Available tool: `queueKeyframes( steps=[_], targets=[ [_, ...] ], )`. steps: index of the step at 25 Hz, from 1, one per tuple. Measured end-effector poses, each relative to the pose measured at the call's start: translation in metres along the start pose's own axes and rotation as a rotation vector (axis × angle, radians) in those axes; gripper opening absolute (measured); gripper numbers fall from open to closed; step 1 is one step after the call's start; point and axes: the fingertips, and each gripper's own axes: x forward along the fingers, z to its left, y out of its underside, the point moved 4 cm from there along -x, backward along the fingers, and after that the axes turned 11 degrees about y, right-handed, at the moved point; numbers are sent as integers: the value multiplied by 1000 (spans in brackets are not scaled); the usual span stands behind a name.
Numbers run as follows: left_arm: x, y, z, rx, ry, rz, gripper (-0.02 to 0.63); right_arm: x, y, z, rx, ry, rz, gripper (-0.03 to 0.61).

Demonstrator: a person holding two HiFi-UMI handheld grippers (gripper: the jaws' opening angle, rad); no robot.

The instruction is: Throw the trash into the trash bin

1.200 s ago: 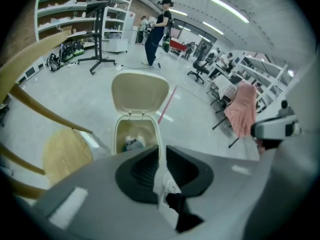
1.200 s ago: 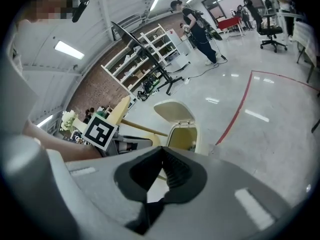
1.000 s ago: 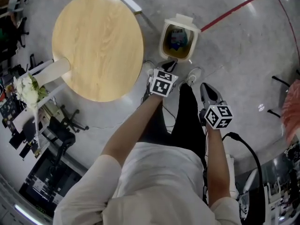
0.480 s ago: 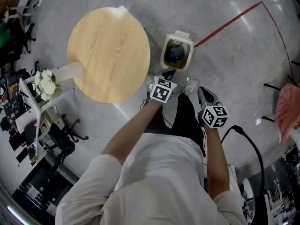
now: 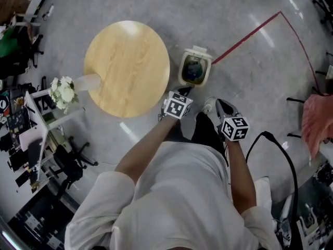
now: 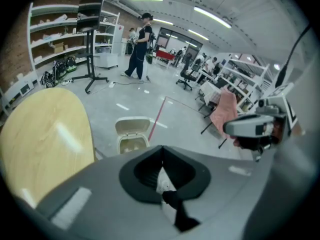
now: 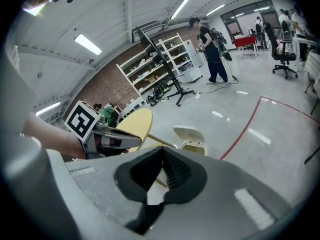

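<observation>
The cream trash bin (image 5: 182, 77) stands on the floor with its lid up, and dark and blue trash (image 5: 194, 70) lies inside. My left gripper (image 5: 183, 90) hangs just on the near side of the bin, shut and empty. My right gripper (image 5: 219, 104) is lower right of the bin, jaws together with nothing between them. In the left gripper view the bin (image 6: 132, 137) shows beyond the shut left gripper (image 6: 161, 156), and the right gripper's body (image 6: 252, 127) sits at the right. In the right gripper view the bin (image 7: 192, 138) lies past the shut right gripper (image 7: 162, 155).
A round wooden table (image 5: 128, 66) stands left of the bin. A red line (image 5: 248, 33) crosses the floor beyond it. White flowers (image 5: 63, 91) and a cluttered shelf are at far left, a pink cloth (image 5: 315, 122) at right, a black cable (image 5: 285, 161) near my feet. A person (image 6: 141, 44) walks far off.
Both grippers have risen away from the floor together, and the bin and table now look smaller and farther below. The grippers keep their places beside the bin.
</observation>
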Motion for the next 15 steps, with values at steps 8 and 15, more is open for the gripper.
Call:
queueKeyframes(
  steps=[8,15],
  targets=[
    [-34,-6,2,4,18,-7,6,-18,-12,22,-37,-8,-16,1],
    [-68,-17,-9,-15,46,-65,6,-27,-26,39,-56,-18,-45,1]
  ],
)
